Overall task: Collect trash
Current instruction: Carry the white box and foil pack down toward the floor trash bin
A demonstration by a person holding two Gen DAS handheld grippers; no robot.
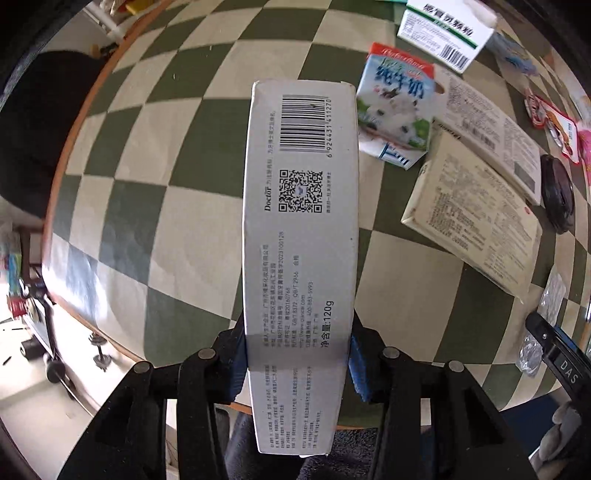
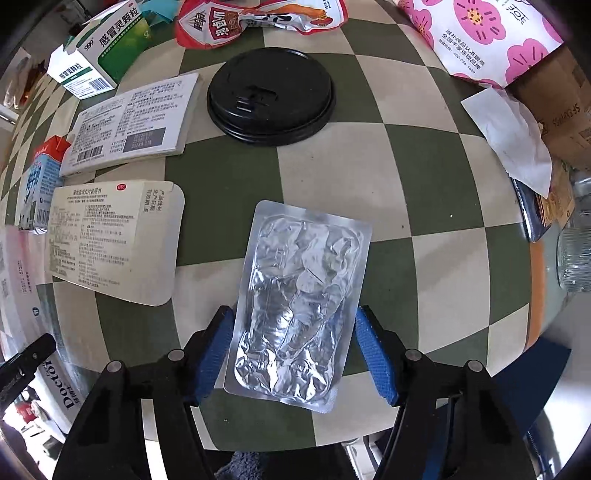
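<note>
My left gripper is shut on a long grey toothpaste box and holds it above the checkered table. The same box shows at the left edge of the right wrist view. My right gripper is open, its blue pads on either side of a silver foil blister pack that lies flat on the table; the pads stand apart from its edges.
On the table lie a black cup lid, two flat medicine boxes, a small milk carton, a green-and-white medicine box, a red snack wrapper, a pink flowered bag and a white tissue.
</note>
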